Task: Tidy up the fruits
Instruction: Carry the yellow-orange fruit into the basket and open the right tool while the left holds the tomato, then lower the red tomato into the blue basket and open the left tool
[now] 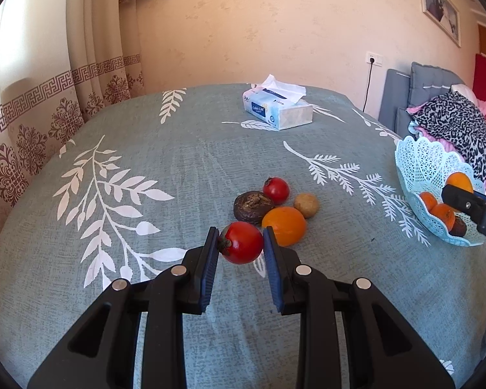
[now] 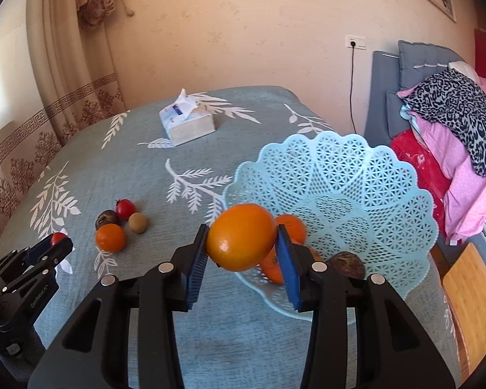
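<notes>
Am gripping round orange fruit [image 2: 241, 236] in my right claw [image 2: 243, 243], hovering at near rim of pale-blue lattice plastic basket [image 2: 356, 175]. Am clamping small red fruit [image 1: 242, 242] in left claw [image 1: 241, 243], well left of basket. Should be easing orange in low, beside others, releasing gently.

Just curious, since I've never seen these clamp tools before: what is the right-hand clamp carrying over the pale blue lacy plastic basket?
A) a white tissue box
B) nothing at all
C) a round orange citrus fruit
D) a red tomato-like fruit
C: in the right wrist view, the right gripper has its blue pads pressed on either side of a round orange citrus fruit, at the near rim of the pale blue lacy plastic basket.
</notes>
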